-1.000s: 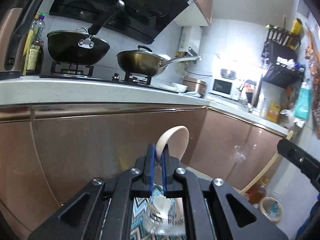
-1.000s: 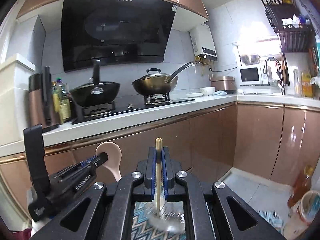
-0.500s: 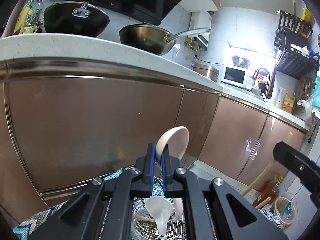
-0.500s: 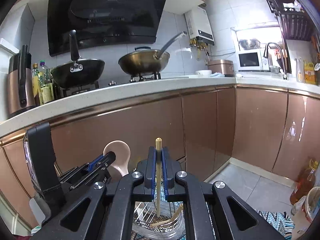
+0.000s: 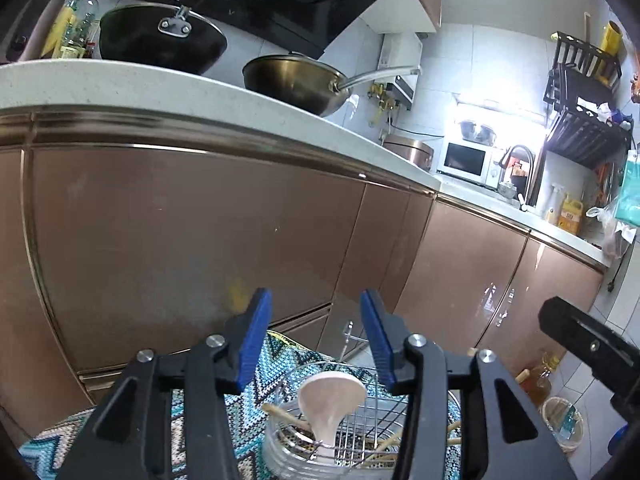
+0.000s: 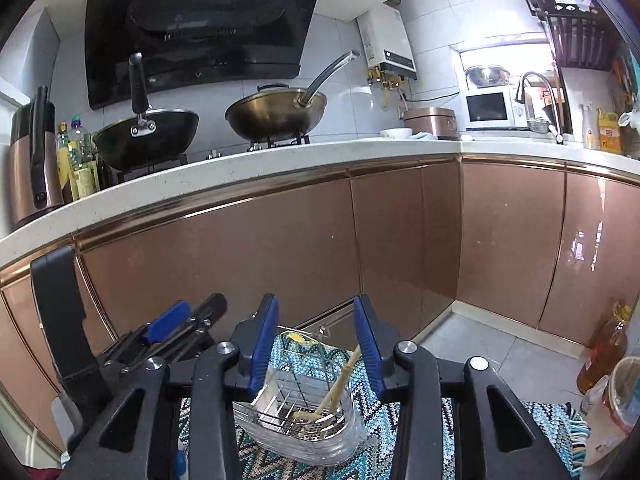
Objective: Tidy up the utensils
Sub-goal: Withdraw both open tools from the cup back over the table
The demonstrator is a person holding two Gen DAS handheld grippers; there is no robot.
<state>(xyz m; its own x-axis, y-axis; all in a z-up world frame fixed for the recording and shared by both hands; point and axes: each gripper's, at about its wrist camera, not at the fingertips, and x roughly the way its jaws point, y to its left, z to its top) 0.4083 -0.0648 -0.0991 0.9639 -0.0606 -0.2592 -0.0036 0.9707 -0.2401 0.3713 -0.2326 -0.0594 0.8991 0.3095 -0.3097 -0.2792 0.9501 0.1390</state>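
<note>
A clear utensil holder with a wire rack (image 5: 360, 420) stands on a patterned cloth below both grippers; it also shows in the right wrist view (image 6: 296, 412). A pale pink spoon (image 5: 330, 400) stands in it, bowl up. Wooden chopsticks (image 6: 340, 380) lean inside it. My left gripper (image 5: 316, 340) is open and empty just above the spoon. My right gripper (image 6: 316, 344) is open and empty above the chopsticks. The left gripper's body (image 6: 160, 336) shows at the left of the right wrist view.
A zigzag cloth (image 6: 400, 432) covers the surface under the holder. Brown cabinet fronts (image 6: 280, 248) stand close ahead under a white counter (image 6: 240, 172) with two woks. An oil bottle (image 6: 604, 348) and a bin sit on the floor at the right.
Both grippers have opened. The left let go of the pink spoon and the right let go of the chopstick; both now rest in the holder.
</note>
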